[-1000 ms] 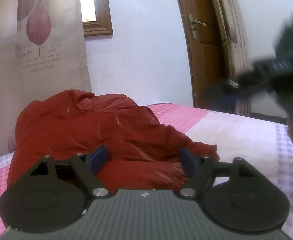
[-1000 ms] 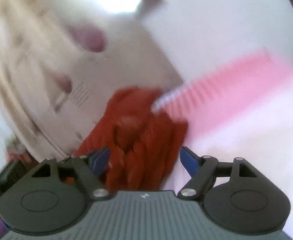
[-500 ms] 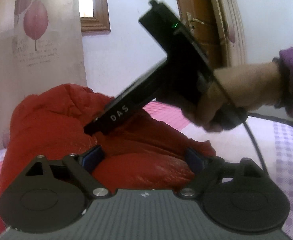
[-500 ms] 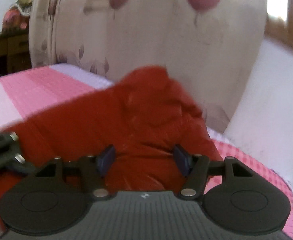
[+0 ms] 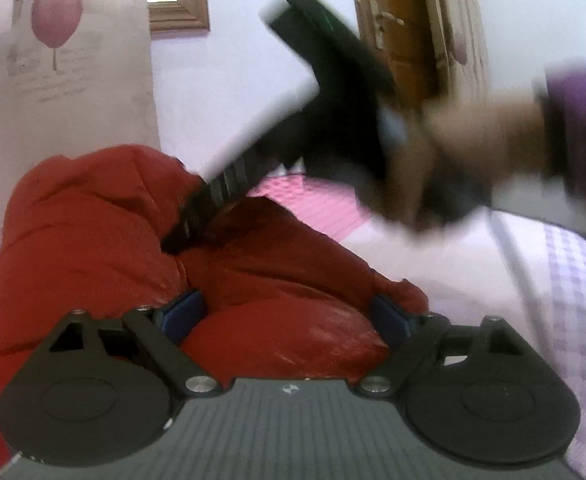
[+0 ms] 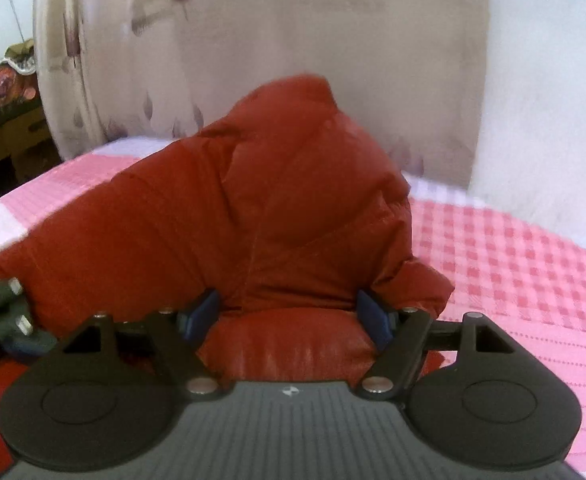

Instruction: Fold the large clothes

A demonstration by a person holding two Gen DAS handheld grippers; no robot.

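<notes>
Left wrist view: the red jacket point(image 5: 105, 248) lies in a crumpled heap on the checked bed point(image 5: 473, 264), filling the frame from 9 o'clock to the centre. No neat fold shows anywhere, so I judge the folding barely begun, with spreading, squaring and every fold still to do. The left gripper point(image 5: 289, 316) stands wide, its blue pads point(image 5: 183, 314) either side of a puffy bulge of jacket; its jaws have just been opening, and though cloth sits between them I see no pinch, so I read it as released. Toward 1 o'clock a blurred hand point(image 5: 465, 148) drives the right gripper point(image 5: 181, 236) nose-first into a crease near the top of the heap. A second ago that tool was only a dark smear at the right edge; half a second ago it hung above the jacket; now its tip is sunk in the cloth.

Right wrist view: the jacket point(image 6: 253, 208) rises as a peak at 12 o'clock before the curtain point(image 6: 273, 40), with pink bed point(image 6: 513, 260) at 3 o'clock. The right gripper point(image 6: 289, 320) straddles a padded roll; its jaws have just been opening after a brief narrowing, the roll lying between the pads, not plainly squeezed, so loose by my reading. The left gripper's tip point(image 6: 1, 308) shows at 9 o'clock. A second ago this view was a tilted blur; now it is level and close on the jacket.
</notes>
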